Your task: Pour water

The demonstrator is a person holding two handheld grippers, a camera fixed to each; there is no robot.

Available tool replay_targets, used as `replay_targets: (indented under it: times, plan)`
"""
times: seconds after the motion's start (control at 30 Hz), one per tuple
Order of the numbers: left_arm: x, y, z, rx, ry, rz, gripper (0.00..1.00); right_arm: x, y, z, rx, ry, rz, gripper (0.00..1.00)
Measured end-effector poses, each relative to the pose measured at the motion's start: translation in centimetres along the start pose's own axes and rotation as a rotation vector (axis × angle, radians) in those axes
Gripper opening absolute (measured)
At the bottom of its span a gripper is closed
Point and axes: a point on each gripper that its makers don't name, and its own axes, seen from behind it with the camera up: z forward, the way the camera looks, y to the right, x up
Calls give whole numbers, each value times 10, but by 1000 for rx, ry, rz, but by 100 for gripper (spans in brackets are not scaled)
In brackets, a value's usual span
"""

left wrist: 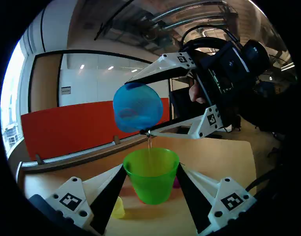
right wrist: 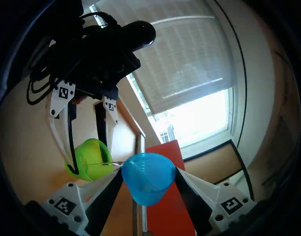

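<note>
Mid-pour, not yet finished. Clamped on both sides by the left tool: a green cup, upright, low at the near edge of the wooden counter; resting or lifted, cannot tell. Gripped above it by the right tool: a blue cup, tipped steeply, lip just over the green rim. Between them, a thin stream of water falling into the green cup. Probably left to do: emptying the blue cup, then righting it. Clearest in the left gripper view: the stream, plus a yellow cup on the counter, near left. From the right gripper view: the blue cup's inside and a bright window far behind.
</note>
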Motion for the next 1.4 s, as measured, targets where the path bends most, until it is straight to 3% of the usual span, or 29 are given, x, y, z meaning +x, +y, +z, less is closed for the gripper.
replay_targets:
  times: [1.4]
  plan:
    - [3,0,-3,4,9,4,87,3,0,2,-2,-6,-76,93]
